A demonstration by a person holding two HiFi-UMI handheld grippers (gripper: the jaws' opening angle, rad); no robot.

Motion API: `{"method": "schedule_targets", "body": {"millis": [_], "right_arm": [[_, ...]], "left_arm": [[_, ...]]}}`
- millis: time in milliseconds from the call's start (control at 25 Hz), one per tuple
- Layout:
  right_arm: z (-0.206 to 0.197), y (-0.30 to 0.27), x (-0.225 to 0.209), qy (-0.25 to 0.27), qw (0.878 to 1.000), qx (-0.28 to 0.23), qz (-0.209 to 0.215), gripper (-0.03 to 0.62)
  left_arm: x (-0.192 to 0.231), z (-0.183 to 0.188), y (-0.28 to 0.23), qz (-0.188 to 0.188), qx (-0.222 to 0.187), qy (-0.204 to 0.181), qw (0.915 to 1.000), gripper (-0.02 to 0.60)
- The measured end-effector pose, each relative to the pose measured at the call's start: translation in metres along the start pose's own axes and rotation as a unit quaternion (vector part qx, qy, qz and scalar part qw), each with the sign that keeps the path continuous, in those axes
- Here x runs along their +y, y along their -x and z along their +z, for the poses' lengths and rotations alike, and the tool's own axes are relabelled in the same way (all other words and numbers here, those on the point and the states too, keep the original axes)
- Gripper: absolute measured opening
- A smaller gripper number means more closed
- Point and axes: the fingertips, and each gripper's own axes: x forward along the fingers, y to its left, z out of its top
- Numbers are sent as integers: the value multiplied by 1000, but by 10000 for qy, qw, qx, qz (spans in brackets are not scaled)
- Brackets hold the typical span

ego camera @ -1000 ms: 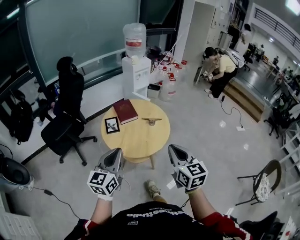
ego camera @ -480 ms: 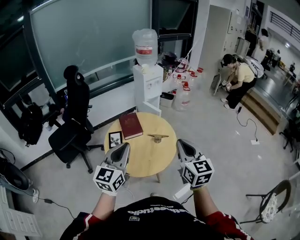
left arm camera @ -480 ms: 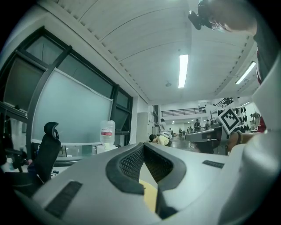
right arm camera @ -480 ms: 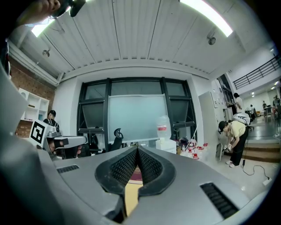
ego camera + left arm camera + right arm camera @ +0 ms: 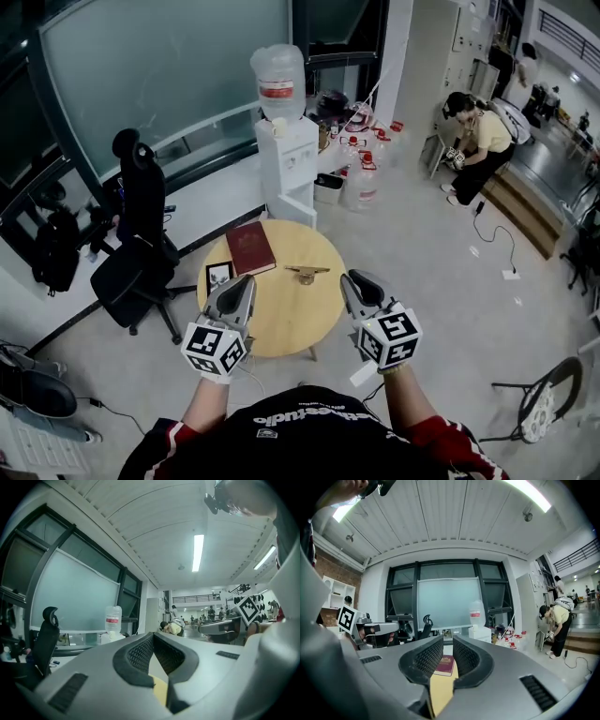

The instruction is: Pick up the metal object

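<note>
Resting on one round table (image 5: 281, 323): one metal object (image 5: 306, 273), one book (image 5: 250, 247), one frame (image 5: 218, 275).

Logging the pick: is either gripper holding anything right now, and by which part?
Nothing is held: the right gripper's jaws have just been opening, empty; the left gripper is empty too. The metal object lies on the round table.

On the surface (image 5: 281, 323), the book (image 5: 251, 248) lies left of the metal object (image 5: 306, 273). The picture frame (image 5: 218, 275) lies further left.
</note>
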Motion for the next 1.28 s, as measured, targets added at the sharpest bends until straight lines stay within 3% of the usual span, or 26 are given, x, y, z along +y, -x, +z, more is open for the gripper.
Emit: {"method": "schedule_targets", "body": {"millis": [200, 600, 1280], "right_arm": [[-6, -9, -6, -107, 9997, 104, 204, 120], [-25, -40, -22, 237, 9987, 339, 286, 121], [-135, -126, -53, 638, 9865, 1283, 798, 124]], "left_arm": [[-2, -4, -10, 18, 68, -116, 9999, 17], [-2, -21, -35, -68, 246, -392, 9989, 17], [13, -87, -82, 6, 699, -254, 9972, 17]]}}
